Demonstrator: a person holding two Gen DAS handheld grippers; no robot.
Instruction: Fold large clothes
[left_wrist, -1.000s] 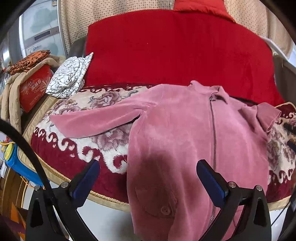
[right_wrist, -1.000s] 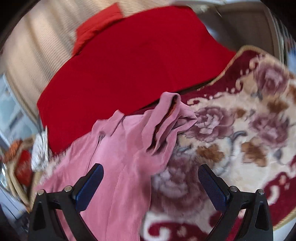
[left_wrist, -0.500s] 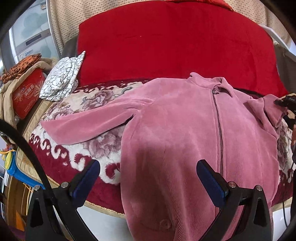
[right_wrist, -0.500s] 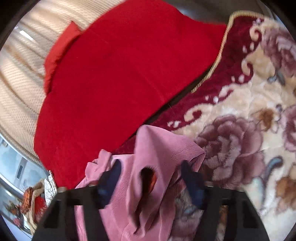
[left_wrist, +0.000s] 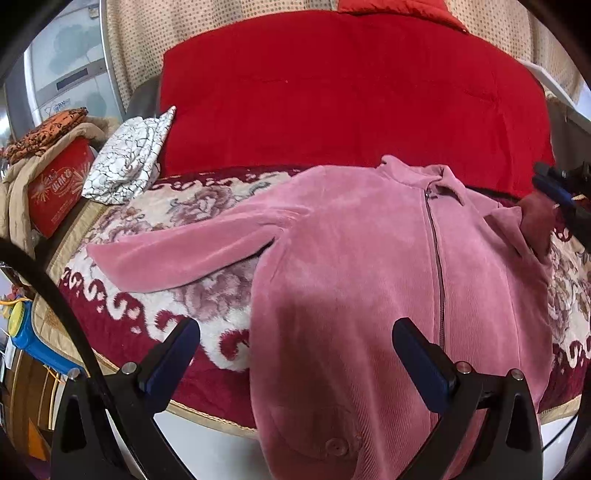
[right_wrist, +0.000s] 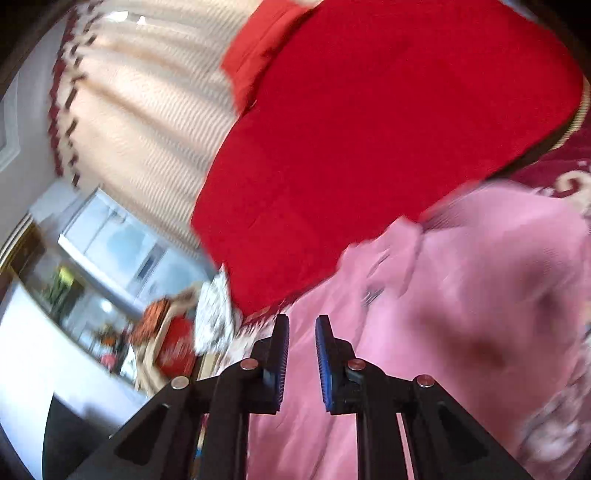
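A pink zip-front jacket (left_wrist: 369, 266) lies front up on a floral bed cover (left_wrist: 192, 206), its hem hanging over the front edge. One sleeve (left_wrist: 177, 254) stretches out to the left. My left gripper (left_wrist: 295, 343) is open and empty above the hem. My right gripper (right_wrist: 301, 332) has its jaws nearly closed; it shows at the right edge of the left wrist view (left_wrist: 557, 192), at the folded right sleeve (left_wrist: 532, 221). The right wrist view is blurred; the jacket (right_wrist: 461, 314) fills its lower right and I cannot tell whether cloth is pinched.
A red cushion (left_wrist: 351, 92) stands behind the jacket. A white patterned cloth (left_wrist: 129, 162) lies at the back left. A red box (left_wrist: 55, 188) under draped cloths stands left of the bed. A blue and yellow item (left_wrist: 22, 332) sits at the lower left.
My right gripper has closed from wide open to nearly shut at the right sleeve and swung leftward. The left gripper has hardly moved.
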